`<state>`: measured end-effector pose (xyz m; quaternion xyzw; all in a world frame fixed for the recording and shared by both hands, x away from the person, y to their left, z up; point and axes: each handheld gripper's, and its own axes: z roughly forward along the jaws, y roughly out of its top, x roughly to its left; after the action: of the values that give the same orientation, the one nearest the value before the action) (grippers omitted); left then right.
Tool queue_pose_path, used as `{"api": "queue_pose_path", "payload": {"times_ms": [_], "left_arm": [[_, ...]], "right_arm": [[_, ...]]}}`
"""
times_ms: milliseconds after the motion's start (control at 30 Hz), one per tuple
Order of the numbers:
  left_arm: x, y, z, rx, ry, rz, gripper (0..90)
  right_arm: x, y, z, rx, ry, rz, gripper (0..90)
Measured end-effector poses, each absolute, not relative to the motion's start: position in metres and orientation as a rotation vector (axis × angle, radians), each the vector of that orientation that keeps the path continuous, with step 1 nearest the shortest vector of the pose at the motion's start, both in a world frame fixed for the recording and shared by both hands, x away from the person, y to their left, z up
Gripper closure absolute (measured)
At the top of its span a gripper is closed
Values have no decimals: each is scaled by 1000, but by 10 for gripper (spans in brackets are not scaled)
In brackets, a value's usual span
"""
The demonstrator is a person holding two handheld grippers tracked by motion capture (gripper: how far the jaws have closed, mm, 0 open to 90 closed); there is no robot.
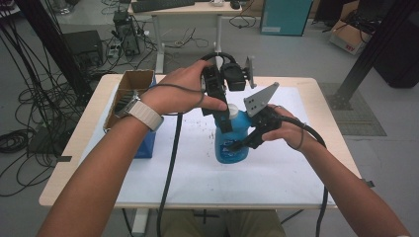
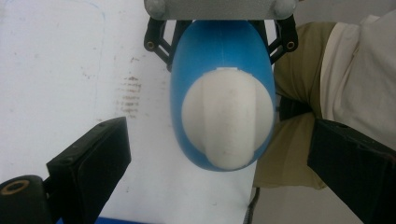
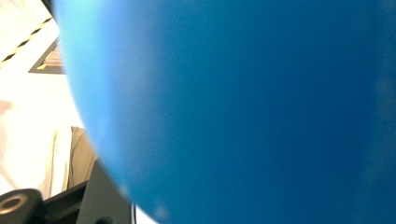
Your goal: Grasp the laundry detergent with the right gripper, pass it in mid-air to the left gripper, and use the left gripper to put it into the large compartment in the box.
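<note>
high view: a blue bottle [image 1: 231,140] with a white cap [image 1: 232,111] is seen upright on the white mat [image 1: 276,168], mid-table. it is gripped at its body by the right gripper [image 1: 240,143], jaws closed on it. the left gripper [image 1: 223,114] is held above the cap, jaws spread wide either side. cap removal is judged to be in hand; closing squarely on the cap is called for next.

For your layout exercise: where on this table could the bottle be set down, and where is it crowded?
Free: the white sheet near the table's front edge, and the far right corner beyond the right gripper. Crowded: the centre, where the blue bottle stands between both grippers, and the left edge by the cardboard box and blue object.
</note>
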<state>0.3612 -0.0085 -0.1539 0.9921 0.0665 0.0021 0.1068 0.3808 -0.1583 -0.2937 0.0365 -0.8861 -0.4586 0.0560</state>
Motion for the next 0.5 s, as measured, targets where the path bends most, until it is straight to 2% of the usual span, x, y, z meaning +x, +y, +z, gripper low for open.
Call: {"api": "queue_pose_path", "payload": {"times_ms": [500], "left_arm": [[361,-8,-154,2923,197,13,65]], "right_arm": [[381,-158,-294,113,-2689,-1387,434]]}}
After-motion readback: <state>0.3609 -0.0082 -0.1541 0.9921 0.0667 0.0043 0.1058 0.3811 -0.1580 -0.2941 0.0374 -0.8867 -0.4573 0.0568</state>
